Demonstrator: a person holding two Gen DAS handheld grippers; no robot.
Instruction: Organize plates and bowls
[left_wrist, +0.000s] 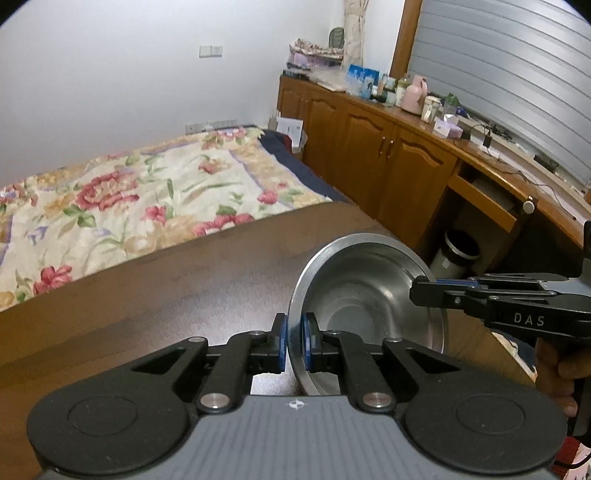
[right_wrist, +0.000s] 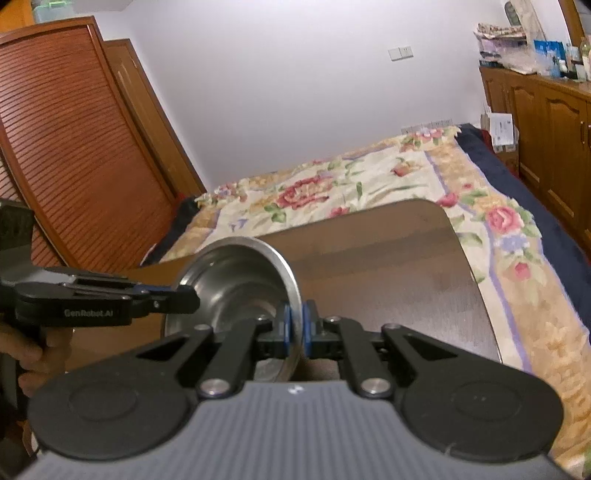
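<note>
The steel bowl (left_wrist: 364, 295) hangs tipped above the brown worktop (left_wrist: 184, 280), its rim pinched on opposite sides by the closed jaws of the left gripper (left_wrist: 294, 341) and right gripper (right_wrist: 295, 328), neither nearer.

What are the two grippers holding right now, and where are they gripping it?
Both hold one steel bowl by its rim. The left gripper pinches the rim on one side, the right gripper on the opposite side, above the table.
</note>
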